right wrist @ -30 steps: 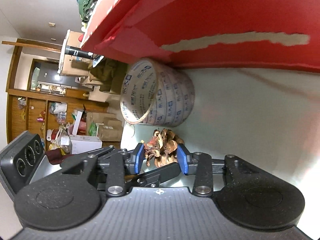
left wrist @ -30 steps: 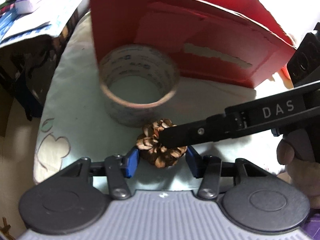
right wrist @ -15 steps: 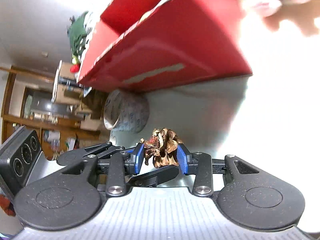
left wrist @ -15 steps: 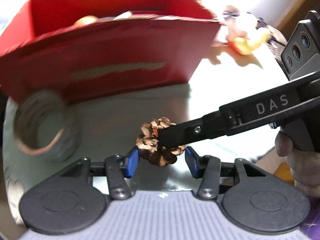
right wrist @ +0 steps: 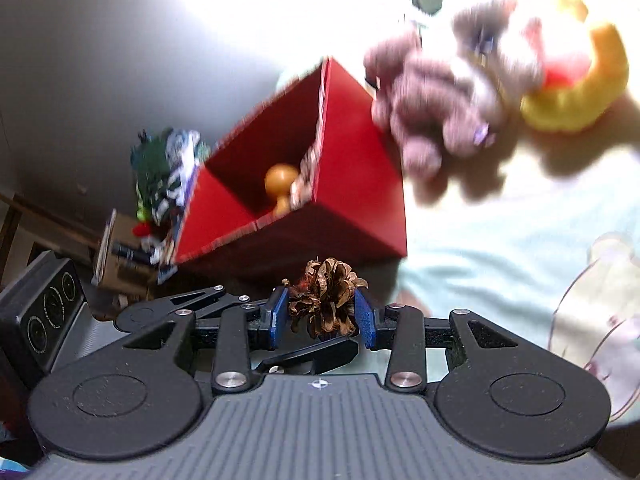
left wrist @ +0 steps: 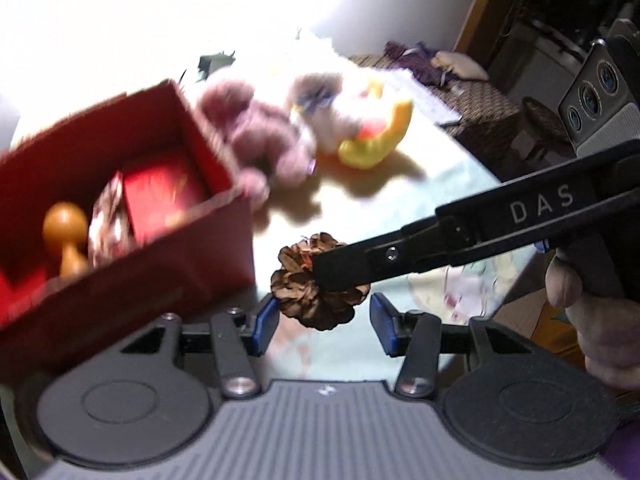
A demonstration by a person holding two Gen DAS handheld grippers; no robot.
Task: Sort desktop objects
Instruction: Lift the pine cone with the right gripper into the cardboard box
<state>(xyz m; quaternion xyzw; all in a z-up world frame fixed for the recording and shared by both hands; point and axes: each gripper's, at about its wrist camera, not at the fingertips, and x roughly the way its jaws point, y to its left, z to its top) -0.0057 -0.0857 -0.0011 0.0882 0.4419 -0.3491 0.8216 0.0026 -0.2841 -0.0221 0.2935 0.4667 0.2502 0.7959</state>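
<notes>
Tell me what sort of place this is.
Probably a lived-in home room: a table under a pale green cloth, blurred plush toys, an open red cardboard box of trinkets, and dark wicker furniture behind.

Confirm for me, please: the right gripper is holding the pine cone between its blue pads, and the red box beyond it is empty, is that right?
Not quite. The right gripper does hold the pine cone between its blue pads, but the red box is not empty: the right wrist view shows an orange wooden peg inside, and the left wrist view shows more items.

pale tablecloth, dark wicker furniture
</notes>
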